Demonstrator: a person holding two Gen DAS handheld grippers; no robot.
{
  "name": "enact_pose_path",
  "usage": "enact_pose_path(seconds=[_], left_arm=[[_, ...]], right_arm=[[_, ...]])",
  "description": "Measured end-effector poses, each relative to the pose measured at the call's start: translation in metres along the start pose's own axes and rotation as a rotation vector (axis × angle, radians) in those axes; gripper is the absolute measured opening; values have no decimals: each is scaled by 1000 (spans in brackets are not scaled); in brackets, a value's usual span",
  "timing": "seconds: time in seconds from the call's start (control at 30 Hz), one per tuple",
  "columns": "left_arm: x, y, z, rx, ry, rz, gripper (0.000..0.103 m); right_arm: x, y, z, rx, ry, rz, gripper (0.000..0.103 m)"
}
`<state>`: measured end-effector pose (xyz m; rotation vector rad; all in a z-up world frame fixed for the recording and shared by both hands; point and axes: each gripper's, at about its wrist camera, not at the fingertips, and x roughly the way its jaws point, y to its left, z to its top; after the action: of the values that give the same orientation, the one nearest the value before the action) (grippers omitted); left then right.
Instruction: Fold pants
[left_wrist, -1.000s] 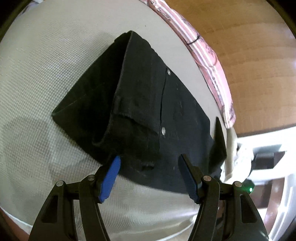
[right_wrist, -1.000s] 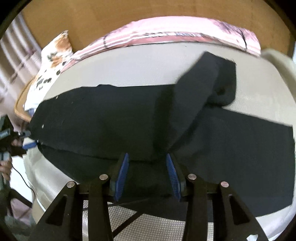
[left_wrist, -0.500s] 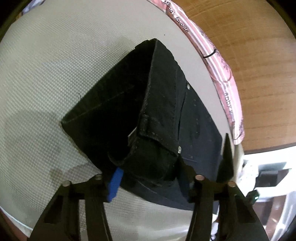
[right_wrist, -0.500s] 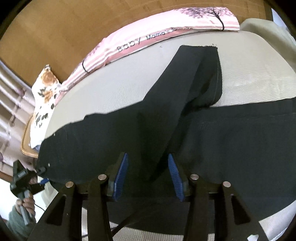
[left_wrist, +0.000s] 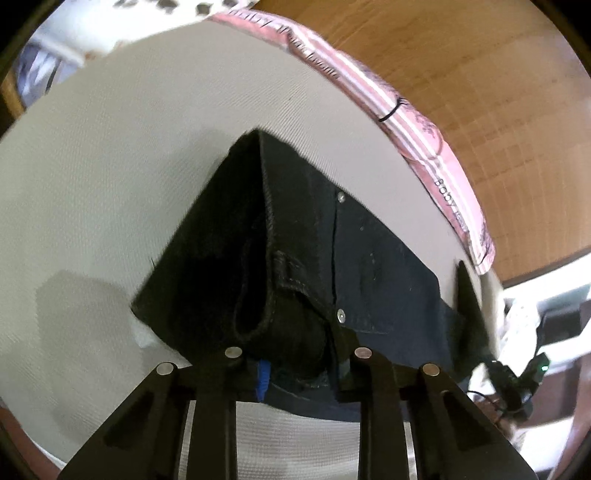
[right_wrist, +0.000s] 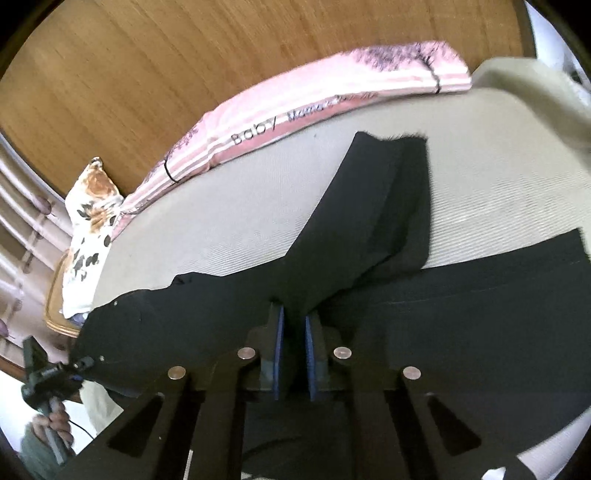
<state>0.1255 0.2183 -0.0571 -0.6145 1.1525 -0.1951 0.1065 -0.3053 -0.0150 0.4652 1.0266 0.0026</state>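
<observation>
Black pants (left_wrist: 295, 266) lie on a beige woven mattress (left_wrist: 110, 192). In the left wrist view my left gripper (left_wrist: 299, 369) is shut on the waistband corner near a rivet, and the waistband opening bulges up between the fingers. In the right wrist view the pants (right_wrist: 461, 314) stretch across the mattress (right_wrist: 240, 221), with one leg folded up and away. My right gripper (right_wrist: 293, 332) is shut on that folded leg's fabric. The left gripper also shows in the right wrist view (right_wrist: 79, 363) at the far left, at the waist end.
A pink striped pillow (right_wrist: 295, 107) lies along the far edge against a wooden wall (right_wrist: 184, 55). A floral pillow (right_wrist: 88, 221) sits at the left end. A beige cloth (right_wrist: 535, 92) is at the far right. White furniture (left_wrist: 546, 314) stands past the mattress.
Both grippers closed on the pants: the left on the waistband, the right on the leg fabric. Both have lifted and drawn the cloth up with them.
</observation>
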Motion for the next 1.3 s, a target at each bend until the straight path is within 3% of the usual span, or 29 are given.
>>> enact_pose_path(seconds=[0.17,0.3,0.4,0.57,0.67,0.73,0.83,1.0,1.07,1.17,1.3], left_arm=[[-5,-10,7,137,0,68,23],[10,-18,0,313,35,178,22],[27,-6,-4,329,81,227,22],[35,-9,-9,377,66,289,24],[36,-16,-12,409,56,329,26],[34,-18,-10,387,60,329,28],[26,-13,-10,345,72,319,35],[0,-11,-20,374,96,321,46],[-11,-14,-26,416,84,344,47],[-27,-35,-42,524,4,409,47],[-33,-78,-64,671,-70,379,47]], right_arm=[[-27,-10,-25,14,26,-31,8],[-27,-14,-54,36,86,-52,8],[-15,-24,-74,69,148,-66,8],[13,-35,-93,101,234,-93,8],[19,-38,-94,125,252,-75,14],[19,-41,-93,160,269,-49,34],[6,-44,-92,184,242,-25,50],[-26,-64,-85,217,169,7,51],[-37,-77,-81,237,140,9,51],[-46,-94,-75,264,103,5,51],[-48,-111,-63,309,79,43,51]])
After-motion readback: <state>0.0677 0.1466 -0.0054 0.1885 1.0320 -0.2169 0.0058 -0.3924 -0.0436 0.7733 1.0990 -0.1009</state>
